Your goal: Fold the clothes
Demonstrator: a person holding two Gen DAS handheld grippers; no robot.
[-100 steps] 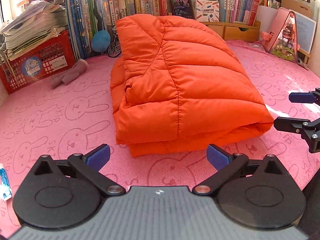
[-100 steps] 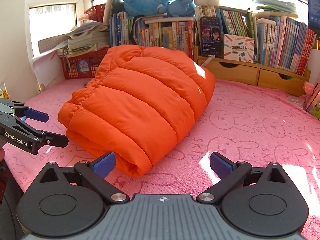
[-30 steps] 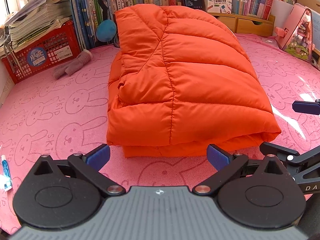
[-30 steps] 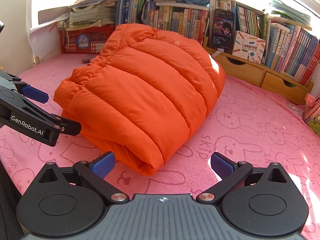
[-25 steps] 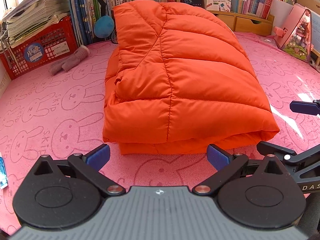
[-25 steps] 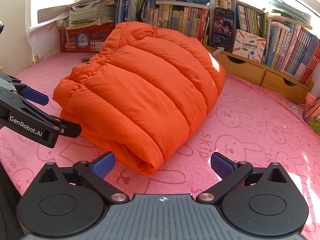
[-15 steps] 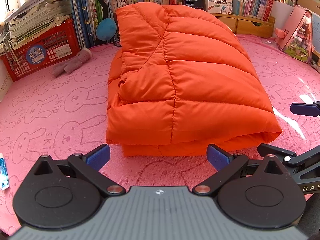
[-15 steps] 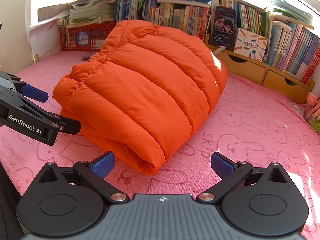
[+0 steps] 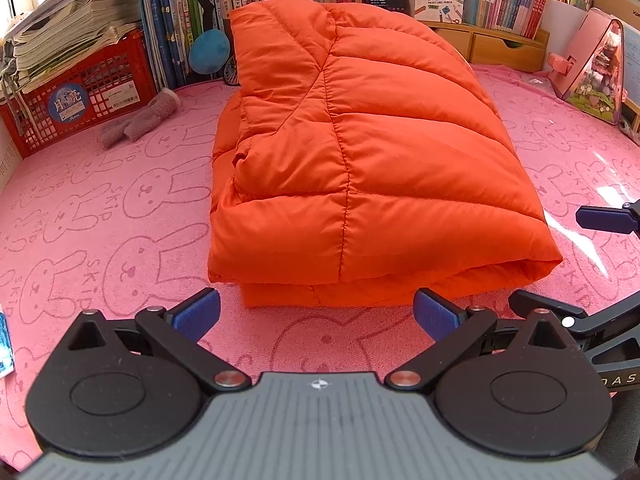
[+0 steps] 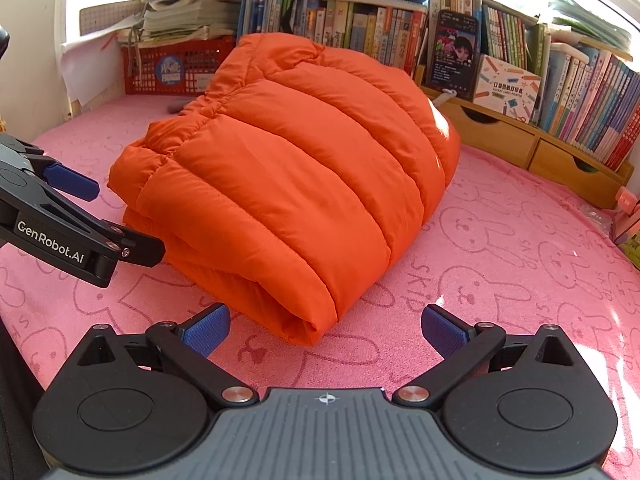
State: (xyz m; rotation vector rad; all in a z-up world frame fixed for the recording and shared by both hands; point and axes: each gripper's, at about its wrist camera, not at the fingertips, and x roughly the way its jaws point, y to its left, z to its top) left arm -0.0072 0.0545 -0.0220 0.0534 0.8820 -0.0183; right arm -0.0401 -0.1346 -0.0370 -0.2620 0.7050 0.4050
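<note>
Orange puffer jacket (image 9: 360, 160) lies folded on the pink bunny-print blanket (image 9: 100, 240). Left gripper (image 9: 316, 314) and right gripper (image 10: 326, 328) sit just beside its near edge, both spread wide, holding nothing.

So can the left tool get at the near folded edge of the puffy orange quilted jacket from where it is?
Probably yes. The left tool is open, and the puffy orange quilted jacket has its near edge just ahead of it on the pink bunny-print cloth, with nothing between. The right tool sits off to the side.
</note>
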